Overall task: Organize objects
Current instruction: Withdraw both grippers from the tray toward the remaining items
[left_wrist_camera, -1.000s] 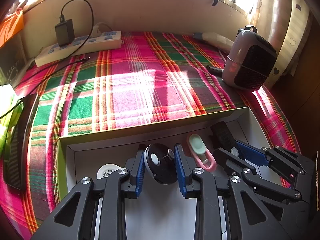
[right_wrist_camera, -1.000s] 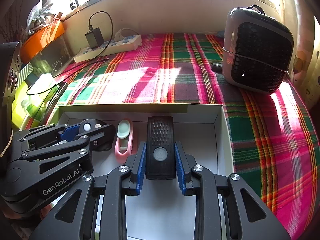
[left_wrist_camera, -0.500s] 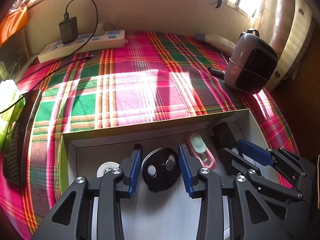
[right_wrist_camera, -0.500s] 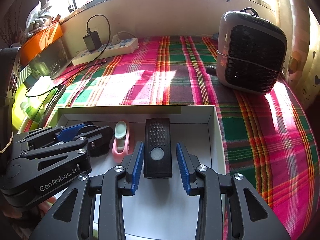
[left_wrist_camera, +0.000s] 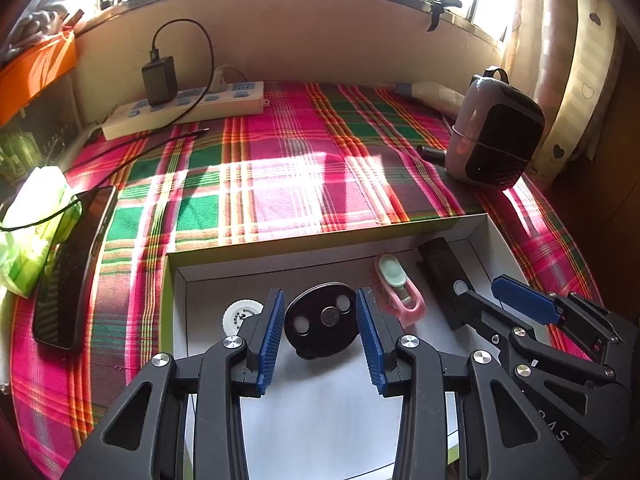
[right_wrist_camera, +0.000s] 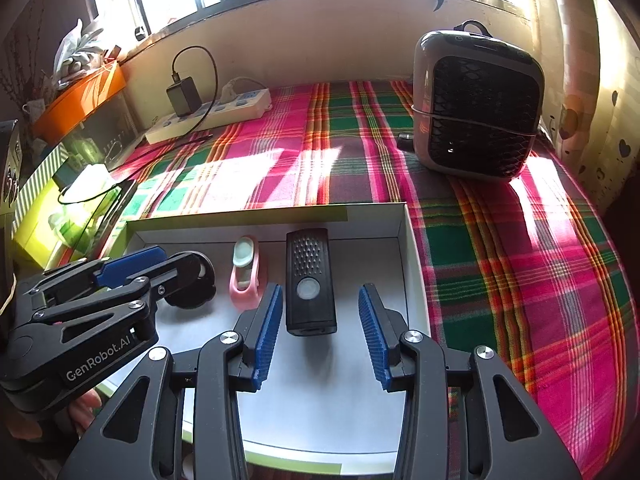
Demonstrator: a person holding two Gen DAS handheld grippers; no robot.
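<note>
A white open box (left_wrist_camera: 320, 240) lies on the plaid cloth. In it lie a black round disc (left_wrist_camera: 322, 320), a white round cap (left_wrist_camera: 240, 314), a pink-and-mint clip (left_wrist_camera: 398, 292) and a black rectangular device (left_wrist_camera: 444, 276). My left gripper (left_wrist_camera: 319, 296) is open, its blue pads on either side of the disc with gaps. In the right wrist view my right gripper (right_wrist_camera: 319, 292) has its jaws opening; the device (right_wrist_camera: 310, 280) lies between them, untouched. The left gripper (right_wrist_camera: 180, 258) hides part of the disc (right_wrist_camera: 196, 280). The right gripper (left_wrist_camera: 482, 288) shows at the box's right end.
A grey heater (right_wrist_camera: 476, 108) stands at the back right. A white power strip (left_wrist_camera: 184, 110) with a black charger lies along the back wall. A dark phone (left_wrist_camera: 70, 264) and a green bag (left_wrist_camera: 32, 224) sit left of the box (right_wrist_camera: 260, 216).
The left jaws spread off the black disc, which tipped down flat in the box, and the gripper drew back a little. The right jaws widened away from the black device.
</note>
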